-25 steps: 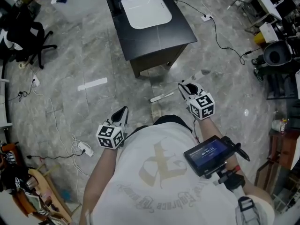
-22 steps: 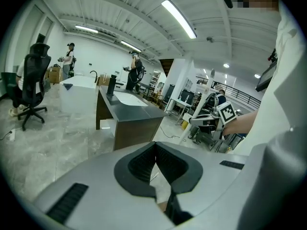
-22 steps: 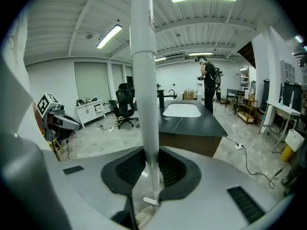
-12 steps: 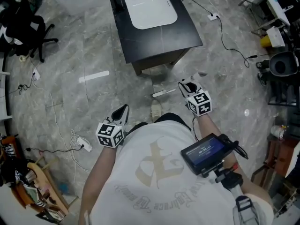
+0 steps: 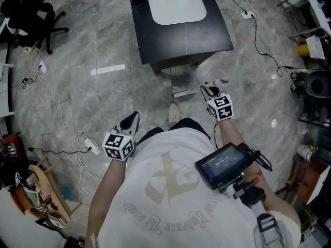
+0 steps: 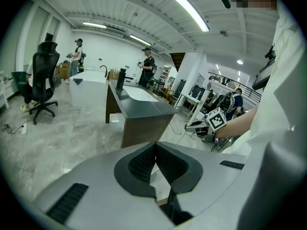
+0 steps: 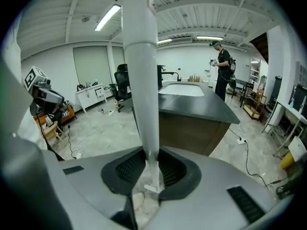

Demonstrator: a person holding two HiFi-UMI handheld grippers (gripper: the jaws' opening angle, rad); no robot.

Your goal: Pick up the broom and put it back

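R hand-held gripper [image 7: 148,169] pinching the white broom [image 7: 140,80] handle, had closed in w/ it on the black counter [image 5: 181,35] at frame top. L hand-held gripper [image 6: 154,163] pressed together, empty. Pick-up looked done; put-back prob. under way.

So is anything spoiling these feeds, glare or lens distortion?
Head view: ceiling-light glare streaks the glossy floor, otherwise sharp. Left gripper view: fisheye bending, dark corners. Right gripper view: same bending, and the broom handle, close to the lens, looks oversized.
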